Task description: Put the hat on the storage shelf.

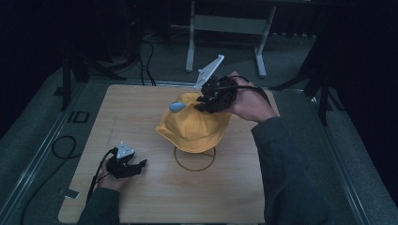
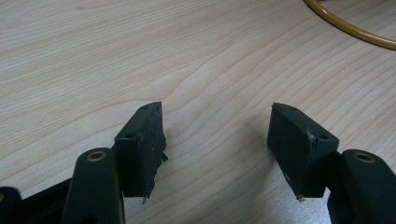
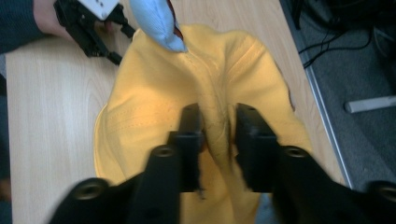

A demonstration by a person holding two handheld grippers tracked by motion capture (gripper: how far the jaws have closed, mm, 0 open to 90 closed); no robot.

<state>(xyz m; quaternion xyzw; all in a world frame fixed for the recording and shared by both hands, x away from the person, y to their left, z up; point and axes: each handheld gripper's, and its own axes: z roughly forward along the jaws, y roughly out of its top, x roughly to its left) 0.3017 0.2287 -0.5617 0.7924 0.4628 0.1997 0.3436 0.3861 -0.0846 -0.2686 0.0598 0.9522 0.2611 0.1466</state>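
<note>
A yellow cloth hat (image 1: pixel 195 127) hangs above the middle of the wooden table (image 1: pixel 141 122). My right gripper (image 1: pixel 206 101) is shut on a fold of its crown, and the right gripper view has the yellow hat (image 3: pixel 154 98) pinched between the two jaws of my right gripper (image 3: pixel 218 126). A pale blue rounded thing (image 1: pixel 177 107) pokes out at the hat's upper left, and this blue thing (image 3: pixel 156 21) touches the cloth. My left gripper (image 1: pixel 136 165) rests open near the table's front left. My left gripper (image 2: pixel 215 140) holds nothing over bare wood.
A yellow ring (image 1: pixel 195 159) lies on the table under the hat, and an arc of the ring (image 2: pixel 348 28) sits ahead of my left gripper. Table legs and cables stand on the grey floor beyond the table's far edge.
</note>
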